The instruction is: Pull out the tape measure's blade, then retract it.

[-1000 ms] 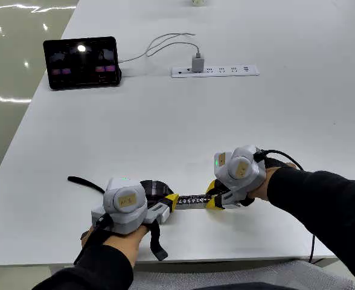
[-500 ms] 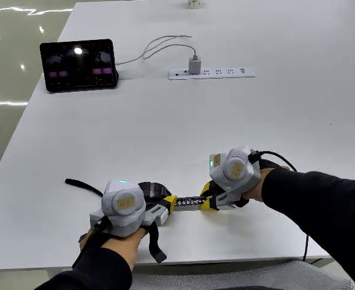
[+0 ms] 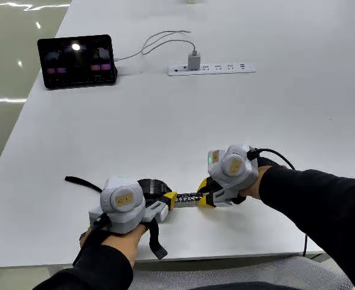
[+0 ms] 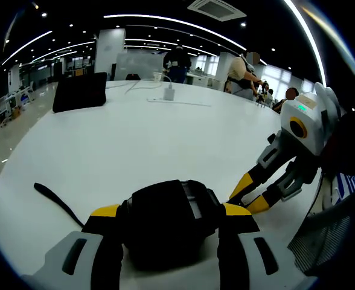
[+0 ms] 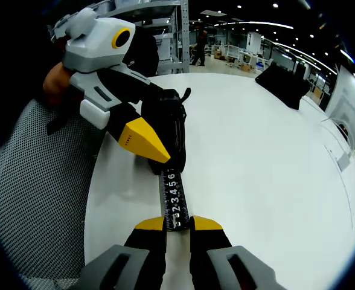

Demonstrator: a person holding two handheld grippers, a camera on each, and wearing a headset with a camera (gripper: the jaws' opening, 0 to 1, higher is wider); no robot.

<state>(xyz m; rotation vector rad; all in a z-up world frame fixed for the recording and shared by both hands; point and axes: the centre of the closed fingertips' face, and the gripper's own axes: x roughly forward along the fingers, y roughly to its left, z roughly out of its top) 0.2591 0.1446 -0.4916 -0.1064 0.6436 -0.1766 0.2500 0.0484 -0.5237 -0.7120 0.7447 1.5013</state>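
Grips the black round tape measure case [image 4: 171, 232] in the left gripper [image 4: 171, 212], at the near edge of the white table [image 3: 165, 121]. Pinches the black numbered blade [image 5: 171, 196] in the right gripper [image 5: 177, 225], closer to the case than 1 second ago. Probably feeding back in, digits up to 6 exposed.

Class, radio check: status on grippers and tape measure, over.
Left gripper shut on tape measure case. Right gripper shut on blade, short length out. Black strap lies clear of blade.
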